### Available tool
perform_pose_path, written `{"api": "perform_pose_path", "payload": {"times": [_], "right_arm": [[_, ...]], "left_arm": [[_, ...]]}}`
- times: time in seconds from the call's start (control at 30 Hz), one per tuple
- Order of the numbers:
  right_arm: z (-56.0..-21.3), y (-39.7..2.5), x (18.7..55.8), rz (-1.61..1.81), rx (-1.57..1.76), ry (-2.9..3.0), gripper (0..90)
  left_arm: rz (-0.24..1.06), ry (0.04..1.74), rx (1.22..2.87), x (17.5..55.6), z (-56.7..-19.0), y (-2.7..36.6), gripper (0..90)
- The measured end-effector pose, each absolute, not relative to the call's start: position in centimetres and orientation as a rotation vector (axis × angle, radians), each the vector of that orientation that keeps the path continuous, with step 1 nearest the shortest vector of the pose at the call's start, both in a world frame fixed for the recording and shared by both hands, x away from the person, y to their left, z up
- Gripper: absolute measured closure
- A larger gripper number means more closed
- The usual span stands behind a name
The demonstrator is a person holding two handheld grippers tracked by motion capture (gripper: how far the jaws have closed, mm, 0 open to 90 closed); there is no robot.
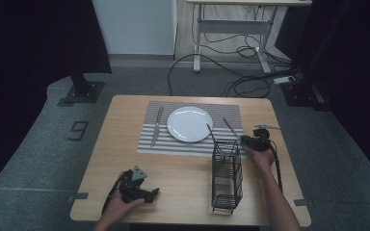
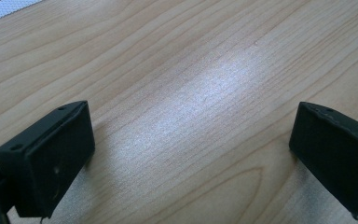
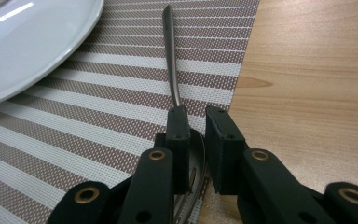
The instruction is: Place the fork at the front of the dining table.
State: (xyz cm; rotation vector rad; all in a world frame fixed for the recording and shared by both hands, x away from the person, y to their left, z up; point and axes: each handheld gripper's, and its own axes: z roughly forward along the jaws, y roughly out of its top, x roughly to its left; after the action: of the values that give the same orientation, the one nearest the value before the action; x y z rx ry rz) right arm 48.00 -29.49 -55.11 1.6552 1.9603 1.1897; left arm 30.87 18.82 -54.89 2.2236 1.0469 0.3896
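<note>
A white plate [image 1: 189,123] sits on a striped placemat [image 1: 147,144], with a knife [image 1: 156,126] to its left. A metal spoon [image 1: 230,127] lies to its right, the handle pointing away over the mat [image 3: 98,116]. My right gripper [image 1: 250,141] is low at the mat's right edge. In the right gripper view it [image 3: 196,116] is shut on the bowl end of the spoon [image 3: 170,56], beside the plate [image 3: 28,46]. My left gripper [image 1: 137,186] rests near the table's front left. Its jaws [image 2: 193,135] are open over bare wood.
A black wire cutlery rack [image 1: 226,175] stands upright at the front right, just left of my right forearm. A thin utensil [image 1: 211,133] slants from its top toward the plate. Behind the table are a desk frame [image 1: 231,29] and floor cables [image 1: 241,82].
</note>
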Motion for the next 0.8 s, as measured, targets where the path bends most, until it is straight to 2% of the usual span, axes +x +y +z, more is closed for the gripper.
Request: {"api": "perform_pose_path", "payload": {"times": [0.13,0.3,0.43,0.47,0.67,0.77,0.8], "right_arm": [[-55.1,-29.6,47.3,1.209,1.639,1.976,72.4],[-54.6,-30.1,46.7,1.237,1.635,2.004,69.1],[-53.8,-30.5,45.2,1.268,1.619,2.018,67.0],[-53.5,-30.8,44.4,1.253,1.601,2.022,63.6],[-53.8,-31.3,42.9,1.208,1.533,2.088,64.4],[-54.0,-30.5,42.7,1.198,1.482,2.089,71.1],[-54.0,-30.3,42.9,1.199,1.478,2.089,70.8]], "left_arm": [[0.389,1.046,2.224,30.9,-54.9,18.8,0.0],[0.39,1.046,2.222,30.9,-54.9,18.8,0.0],[0.39,1.045,2.222,30.9,-54.9,18.8,0.0],[0.391,1.046,2.222,30.9,-54.9,18.8,0.0],[0.391,1.045,2.224,30.9,-54.9,18.8,0.0],[0.391,1.044,2.225,30.9,-54.9,18.8,0.0],[0.391,1.044,2.225,30.9,-54.9,18.8,0.0]]}}
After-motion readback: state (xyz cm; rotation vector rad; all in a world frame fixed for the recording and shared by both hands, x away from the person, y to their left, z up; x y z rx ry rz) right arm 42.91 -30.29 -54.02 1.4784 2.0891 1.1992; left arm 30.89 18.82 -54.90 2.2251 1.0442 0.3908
